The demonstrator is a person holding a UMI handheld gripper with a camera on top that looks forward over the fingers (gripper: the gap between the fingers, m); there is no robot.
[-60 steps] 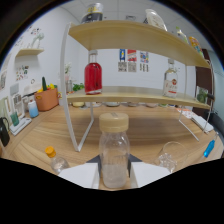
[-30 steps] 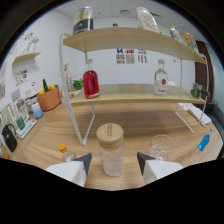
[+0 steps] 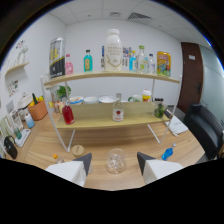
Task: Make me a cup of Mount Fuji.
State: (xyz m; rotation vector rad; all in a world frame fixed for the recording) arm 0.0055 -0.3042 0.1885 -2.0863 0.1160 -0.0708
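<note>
The gripper (image 3: 114,161) is raised above the wooden bench (image 3: 150,177) with its jaws spread apart and empty, and a clear glass (image 3: 116,161) stands on the bench just ahead of them, seen in the gap between the two fingertips but not touched by either. For the drink this glass looks like the vessel to fill, so the step in hand is probably either to come down on it or to fetch an ingredient; if it is the glass, the sensible way is to lower straight down with the jaws wide, centre the glass between them, and close low on its wall so it cannot tip. To the left of the glass, near the left fingertip, sits a jar with a cork lid (image 3: 77,150), close enough that a sideways approach could knock it. Beyond them stands a white-framed shelf rack (image 3: 112,77): its lower shelf carries a bottle of red liquid (image 3: 67,114) at the left and a small clear bottle with a red label (image 3: 117,113) in the middle, the top shelf a large white bottle (image 3: 113,49), a tall dark can (image 3: 57,58) and several smaller bottles. A blue item (image 3: 168,151) lies on the bench to the right, an orange pot (image 3: 37,109) far left, and a dark door (image 3: 191,75) stands in the white wall at the right.
</note>
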